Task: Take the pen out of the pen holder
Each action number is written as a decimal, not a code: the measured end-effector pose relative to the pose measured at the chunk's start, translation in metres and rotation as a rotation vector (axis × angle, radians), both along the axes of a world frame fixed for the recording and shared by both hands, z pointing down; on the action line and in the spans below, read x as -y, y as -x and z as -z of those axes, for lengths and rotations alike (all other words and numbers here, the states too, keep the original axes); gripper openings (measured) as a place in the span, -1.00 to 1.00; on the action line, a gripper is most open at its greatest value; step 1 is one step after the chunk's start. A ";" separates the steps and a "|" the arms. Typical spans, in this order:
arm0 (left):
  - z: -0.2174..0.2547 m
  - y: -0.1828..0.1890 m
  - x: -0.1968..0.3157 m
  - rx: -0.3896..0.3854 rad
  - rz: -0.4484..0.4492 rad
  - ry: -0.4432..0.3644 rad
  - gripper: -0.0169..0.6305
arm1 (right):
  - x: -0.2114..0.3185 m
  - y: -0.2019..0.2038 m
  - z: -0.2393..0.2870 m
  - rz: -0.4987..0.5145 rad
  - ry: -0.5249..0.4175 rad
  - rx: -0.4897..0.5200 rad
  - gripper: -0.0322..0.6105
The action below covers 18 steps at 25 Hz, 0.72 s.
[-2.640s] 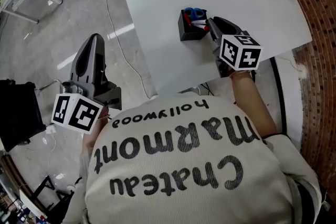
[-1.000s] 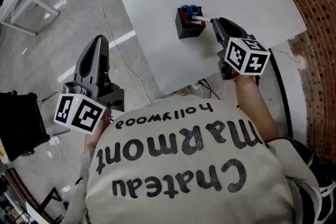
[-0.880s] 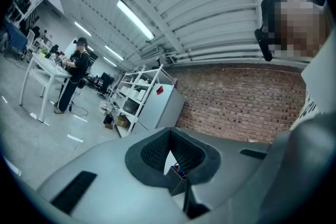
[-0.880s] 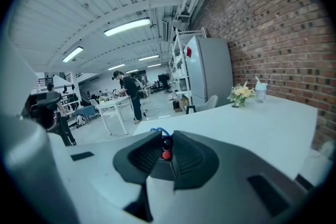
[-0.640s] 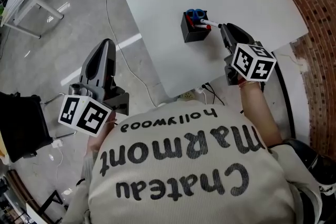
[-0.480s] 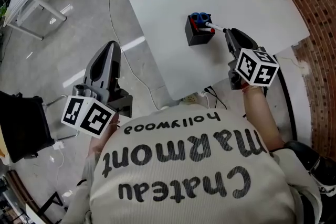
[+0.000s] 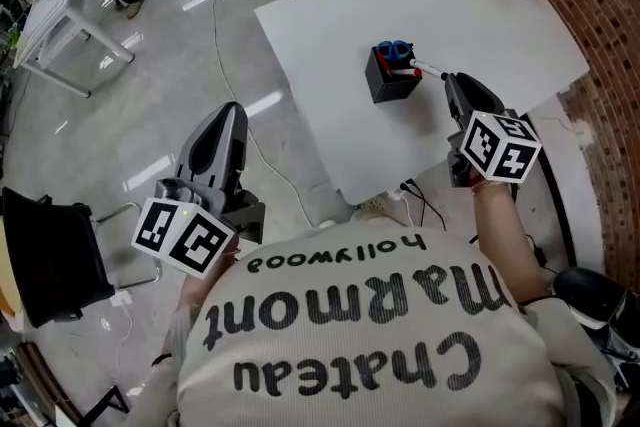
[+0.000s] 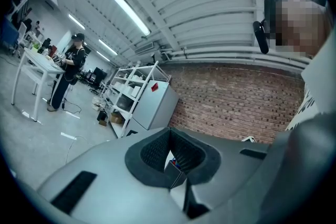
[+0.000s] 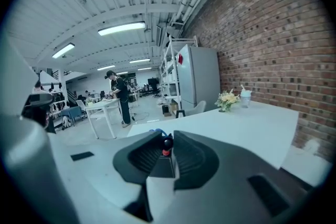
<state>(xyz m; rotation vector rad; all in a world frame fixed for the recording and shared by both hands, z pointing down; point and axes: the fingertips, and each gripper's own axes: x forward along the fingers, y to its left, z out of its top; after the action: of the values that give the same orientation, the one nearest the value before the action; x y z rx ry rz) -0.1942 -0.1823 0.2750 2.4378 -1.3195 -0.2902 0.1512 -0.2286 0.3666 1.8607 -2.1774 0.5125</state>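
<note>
Right gripper (image 7: 454,81) has backed off from the pen holder (image 7: 388,85) since the earlier frame. The pen (image 7: 428,69) now leans out of the holder to the right with the jaws pinching its upper end; its lower end looks still inside. The holder stands mid-table (image 7: 330,25). Keep the pinch firm and pull along the pen's axis, up and right, so the holder doesn't tip or drag. Left gripper (image 7: 232,113) hangs off the table at near left, jaws nearly together, nothing in them.
</note>
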 end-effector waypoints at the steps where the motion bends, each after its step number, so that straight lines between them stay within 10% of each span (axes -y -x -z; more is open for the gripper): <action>1: -0.001 0.003 -0.001 0.000 -0.003 0.000 -0.94 | -0.002 0.000 0.001 -0.010 -0.005 0.000 -0.68; 18: -0.020 0.010 -0.012 -0.026 -0.022 0.035 -0.94 | -0.023 -0.008 0.011 -0.075 -0.038 -0.021 -0.68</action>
<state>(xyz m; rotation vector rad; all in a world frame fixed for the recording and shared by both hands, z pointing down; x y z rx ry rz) -0.2043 -0.1708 0.2951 2.4097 -1.2760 -0.2892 0.1591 -0.2057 0.3552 1.9655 -2.1248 0.4664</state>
